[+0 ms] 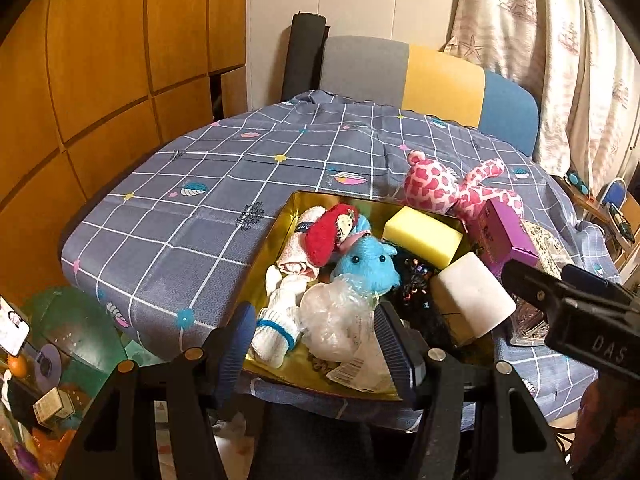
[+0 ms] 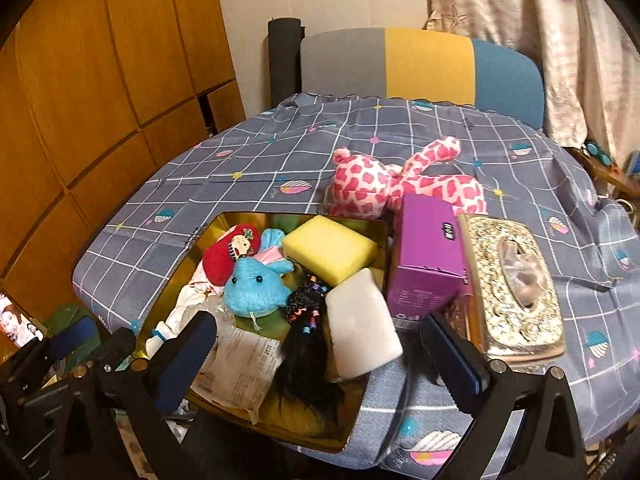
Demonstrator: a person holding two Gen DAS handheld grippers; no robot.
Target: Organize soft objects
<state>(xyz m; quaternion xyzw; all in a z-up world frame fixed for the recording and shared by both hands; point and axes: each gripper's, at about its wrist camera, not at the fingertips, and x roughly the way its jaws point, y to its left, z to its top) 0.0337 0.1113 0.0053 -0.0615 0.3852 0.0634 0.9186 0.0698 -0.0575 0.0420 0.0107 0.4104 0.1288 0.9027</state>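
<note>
A gold tin [image 1: 276, 236] [image 2: 200, 236] on the table holds a blue plush [image 1: 366, 266] [image 2: 256, 286], a red plush [image 1: 326, 236] [image 2: 224, 256], a yellow sponge [image 1: 422, 236] [image 2: 330, 250], a white sponge [image 1: 472, 294] [image 2: 362, 326], white socks [image 1: 276, 320], a black hair piece [image 2: 304, 344] and a plastic-wrapped item [image 1: 332, 320]. A pink spotted plush [image 1: 452, 188] [image 2: 392, 184] lies on the cloth behind the tin. My left gripper [image 1: 316, 344] is open and empty over the tin's near side. My right gripper [image 2: 320, 360] is open and empty above the tin's near right corner.
A purple box [image 2: 428, 264] [image 1: 504, 236] and a jewelled tissue box [image 2: 516, 284] stand right of the tin. A grey, yellow and blue chair [image 2: 424, 64] is behind the table. Wooden cabinets [image 1: 100, 80] are at left, floor clutter [image 1: 48, 360] at lower left.
</note>
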